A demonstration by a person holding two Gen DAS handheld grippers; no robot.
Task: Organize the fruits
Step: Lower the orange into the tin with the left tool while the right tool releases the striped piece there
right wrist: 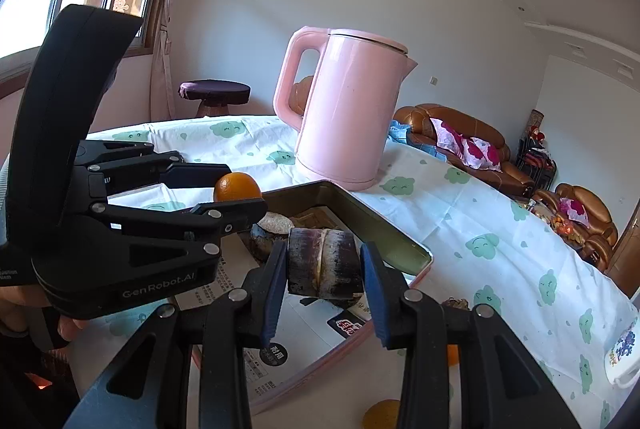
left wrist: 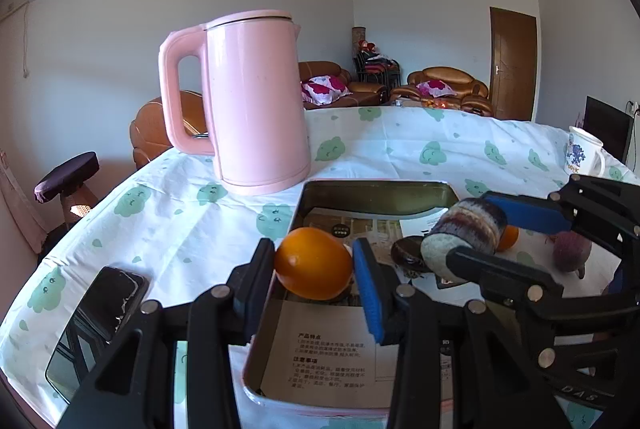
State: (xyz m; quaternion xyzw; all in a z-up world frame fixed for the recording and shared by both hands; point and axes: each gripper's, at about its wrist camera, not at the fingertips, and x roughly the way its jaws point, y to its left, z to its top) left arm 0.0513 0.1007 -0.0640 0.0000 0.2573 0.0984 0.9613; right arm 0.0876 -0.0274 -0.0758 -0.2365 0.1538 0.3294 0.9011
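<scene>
While both of my grippers hang over the tin (left wrist: 308,201), each one is clenched on something. My left gripper (left wrist: 314,269) grips an orange (left wrist: 314,263) between its blue pads, held above the near left part of the tin, close to the left wall. My right gripper (right wrist: 324,269) clamps a short dark cane piece (right wrist: 323,267), a stubby cylinder with a pale cut end. Its long axis runs across from pad to pad, so the pads press on its two ends.

From the left wrist view, the right gripper (left wrist: 476,229) comes in from the right side, and the cane piece (left wrist: 464,233) hangs above the right half of the tin. Below it on the paper-lined floor lies a dark lump (left wrist: 408,253) I cannot identify. Another orange (left wrist: 509,238) and a purplish round fruit (left wrist: 571,251) rest on the cloth (left wrist: 192,229) just beyond the tin's right edge.

I judge both loads are about ready to set down. What matters is that the orange sits left and the cane right, apart from each other, with bare paper under the orange. A pink kettle (left wrist: 252,101) stands just behind the tin, and a phone (left wrist: 100,313) lies to its left.
</scene>
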